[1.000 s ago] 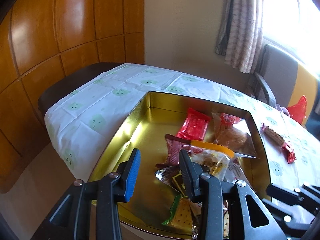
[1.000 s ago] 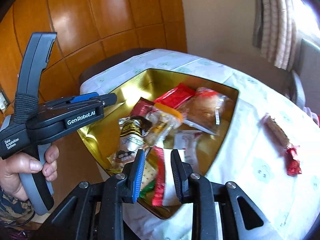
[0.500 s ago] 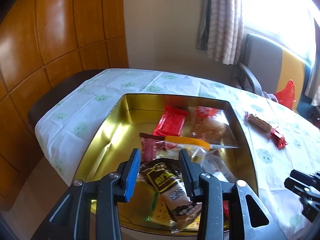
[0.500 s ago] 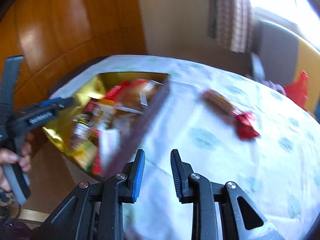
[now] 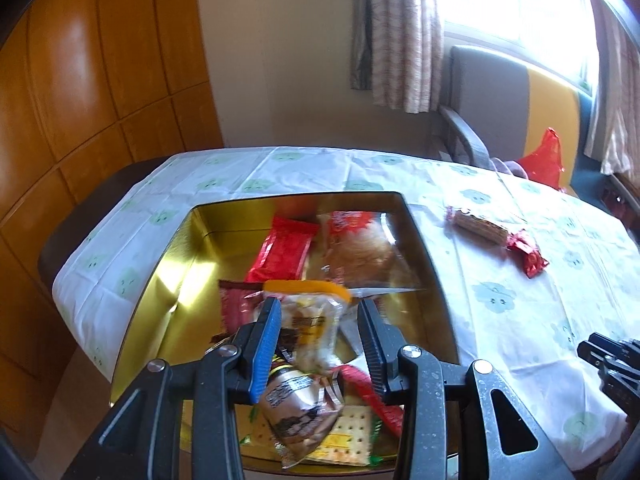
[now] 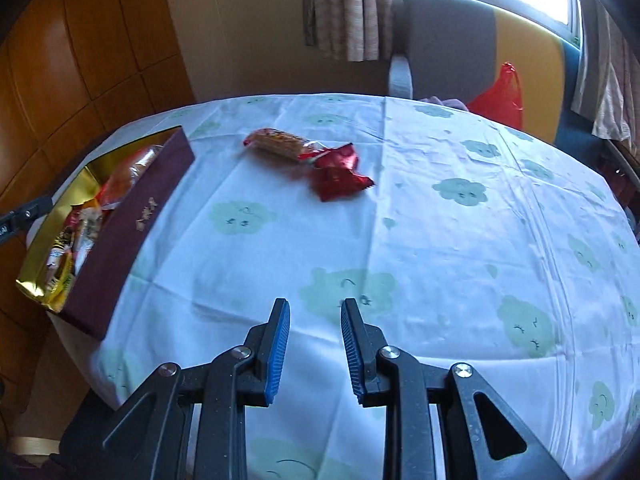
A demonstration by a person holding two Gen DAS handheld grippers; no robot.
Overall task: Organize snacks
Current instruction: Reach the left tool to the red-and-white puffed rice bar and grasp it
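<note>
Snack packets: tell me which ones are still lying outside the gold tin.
Two: the long clear-wrapped wafer bar and the crinkled red foil packet beside it, both on the cloud-print tablecloth. Every other packet lies inside the gold tin.

Glossy gold metal tin [image 5: 176, 264], crinkly shiny foil wrappers [image 6: 340, 176], matt creased tablecloth [image 6: 440, 248], polished wood panelling [image 5: 80, 92]

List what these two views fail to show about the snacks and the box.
- Left wrist: the left gripper covers the snacks at the near end of the gold box.
- Left wrist: print on the orange-topped packet is too small to read.
- Right wrist: the box's maroon wall hides most of its contents.
</note>
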